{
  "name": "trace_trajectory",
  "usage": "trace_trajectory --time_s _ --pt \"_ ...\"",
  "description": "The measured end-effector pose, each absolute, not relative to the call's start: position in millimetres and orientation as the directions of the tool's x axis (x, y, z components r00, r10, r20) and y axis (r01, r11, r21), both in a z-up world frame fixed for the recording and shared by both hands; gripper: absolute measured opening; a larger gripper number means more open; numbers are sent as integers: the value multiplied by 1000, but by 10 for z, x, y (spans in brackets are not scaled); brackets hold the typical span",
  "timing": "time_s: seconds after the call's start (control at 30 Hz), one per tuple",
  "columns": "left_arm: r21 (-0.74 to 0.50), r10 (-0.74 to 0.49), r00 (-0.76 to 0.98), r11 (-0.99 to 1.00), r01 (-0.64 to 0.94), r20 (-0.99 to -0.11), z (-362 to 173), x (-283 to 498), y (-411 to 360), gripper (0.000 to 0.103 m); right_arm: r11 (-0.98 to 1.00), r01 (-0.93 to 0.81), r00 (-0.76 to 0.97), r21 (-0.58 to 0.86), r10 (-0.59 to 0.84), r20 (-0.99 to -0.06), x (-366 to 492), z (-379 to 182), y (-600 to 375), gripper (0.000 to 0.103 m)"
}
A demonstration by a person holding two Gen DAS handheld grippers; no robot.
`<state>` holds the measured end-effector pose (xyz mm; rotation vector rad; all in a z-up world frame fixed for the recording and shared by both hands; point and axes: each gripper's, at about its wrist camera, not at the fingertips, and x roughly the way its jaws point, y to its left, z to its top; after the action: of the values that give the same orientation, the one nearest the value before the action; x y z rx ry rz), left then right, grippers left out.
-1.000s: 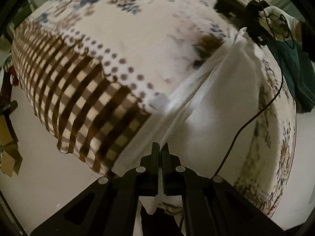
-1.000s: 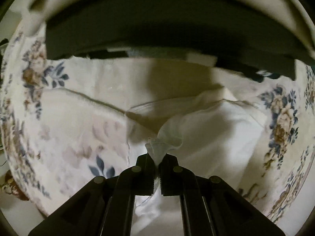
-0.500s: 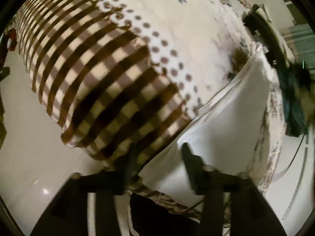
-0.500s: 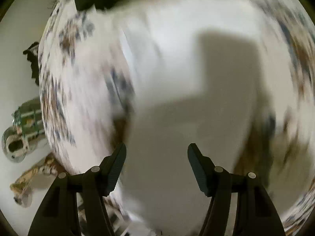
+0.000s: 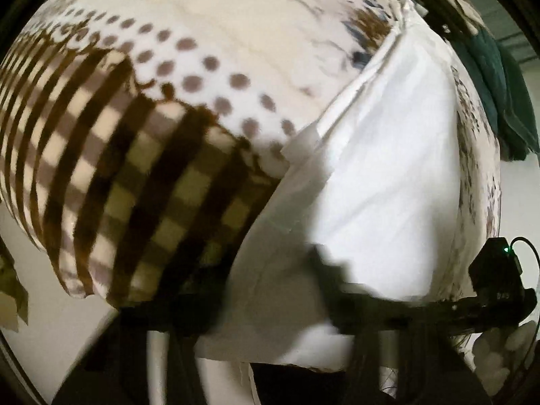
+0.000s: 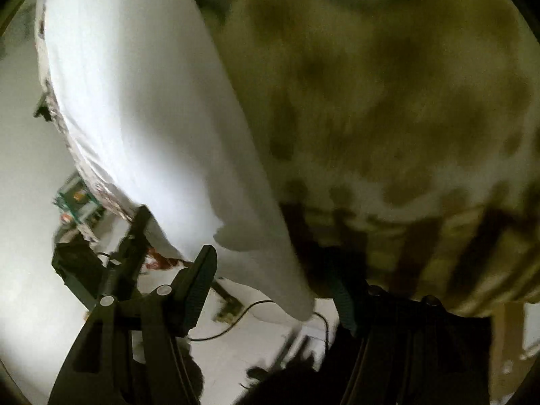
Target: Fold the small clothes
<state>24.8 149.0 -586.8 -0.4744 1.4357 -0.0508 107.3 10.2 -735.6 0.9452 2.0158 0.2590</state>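
Observation:
A white garment [image 5: 381,182] lies folded and flat on the patterned bed cover, running from the near edge toward the far right. It also shows in the right wrist view [image 6: 141,108] as a long white strip. My left gripper [image 5: 266,290] is open and empty, its blurred dark fingers [image 5: 320,263] over the garment's near end. My right gripper [image 6: 273,270] is open and empty, its left finger [image 6: 199,280] just below the garment's near corner. Both views are motion-blurred.
A brown checked and dotted blanket [image 5: 135,155] covers the bed left of the garment. A dark green cloth [image 5: 499,77] lies at the far right. The other gripper's black body [image 5: 496,280] with a cable sits at the right. Pale floor [image 6: 30,236] lies beyond the bed edge.
Both grippers were shut on the white garment a second ago. They have let go, opened wide and swung away; the garment now lies flat on the bed.

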Motion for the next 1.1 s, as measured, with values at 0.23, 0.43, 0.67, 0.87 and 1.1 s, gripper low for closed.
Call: trace_trajectory --time_s 0.23,0.43,0.67,0.87,1.1 --pt "-374 -328 201 890 -260 -923 -5676 72 1521 3 717 472 -305 513 679 -668 809 -7223 176 3" --pt "-371 -349 129 886 -279 -928 -5626 30 1697 8 765 473 -361 436 620 -697 676 -7205 107 5" --pt "-355 -309 213 905 -232 -927 -4860 737 1789 66 675 499 -178 544 694 -698 1265 -6617 -536 73" --pt "-549 -490 362 832 -79 -793 -4795 2245 1534 70 676 468 34 569 630 -776 2521 -6322 -1278 73" --pt "-565 -580 300 812 144 -757 -5334 4084 657 68 693 386 251 608 556 -793 4209 -6348 -1718 73"
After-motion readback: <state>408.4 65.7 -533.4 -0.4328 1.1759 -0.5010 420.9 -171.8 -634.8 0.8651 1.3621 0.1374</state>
